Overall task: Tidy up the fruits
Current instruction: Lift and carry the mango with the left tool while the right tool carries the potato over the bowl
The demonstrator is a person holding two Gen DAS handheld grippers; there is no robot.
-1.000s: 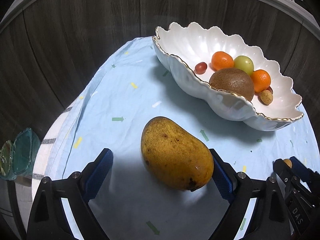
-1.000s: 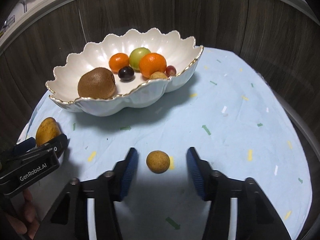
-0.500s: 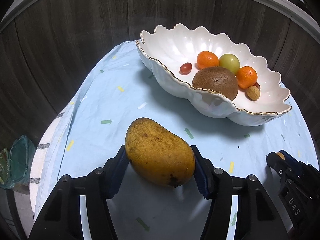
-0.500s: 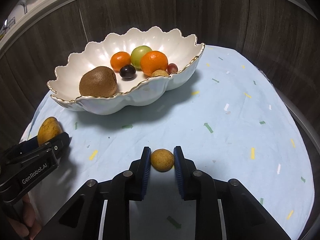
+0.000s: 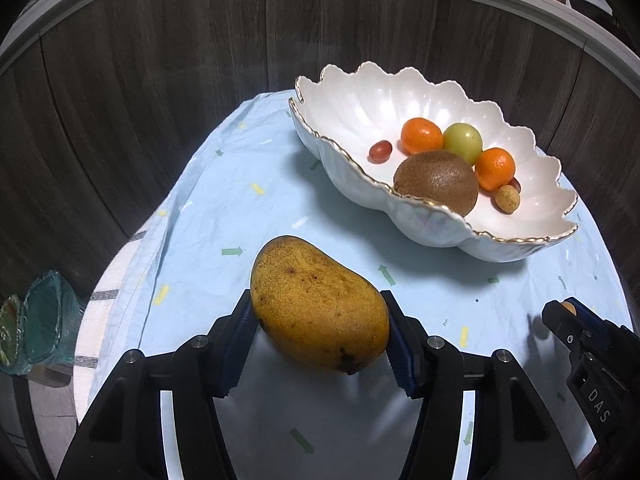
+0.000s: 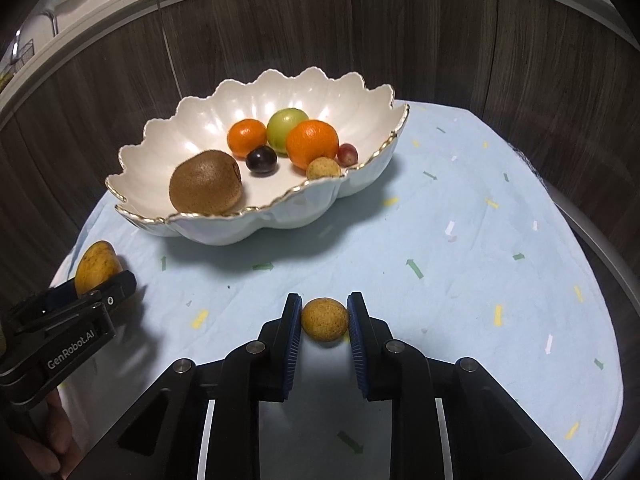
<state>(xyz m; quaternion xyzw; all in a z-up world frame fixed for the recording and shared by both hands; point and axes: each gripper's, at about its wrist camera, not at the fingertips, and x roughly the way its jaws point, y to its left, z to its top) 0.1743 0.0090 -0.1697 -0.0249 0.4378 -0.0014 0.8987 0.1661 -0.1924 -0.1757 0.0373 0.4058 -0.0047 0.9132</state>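
My left gripper (image 5: 320, 320) is shut on a large yellow mango (image 5: 318, 306) and holds it just above the blue cloth. My right gripper (image 6: 324, 316) is shut on a small round tan fruit (image 6: 324, 319). A white scalloped bowl (image 5: 360, 92) with a gold rim stands beyond, also in the right wrist view (image 6: 280, 216). It holds a kiwi (image 6: 206, 188), two oranges (image 6: 312, 142), a green fruit (image 6: 286, 124), a dark grape (image 6: 261, 160), a red grape (image 6: 347, 153) and a small tan fruit (image 6: 323, 168). The left gripper and mango (image 6: 96, 266) show at the left of the right wrist view.
The round table wears a light blue cloth (image 6: 460, 220) with small coloured marks. Dark wood panelling (image 5: 160, 80) curves behind it. A green glass object (image 5: 36, 328) sits off the table's left edge. The right gripper (image 5: 576, 320) shows at the right edge of the left wrist view.
Both grippers closed from open: the left onto the mango, the right onto the small tan fruit. The mango has since risen a little and the bowl appears farther right in the left view.
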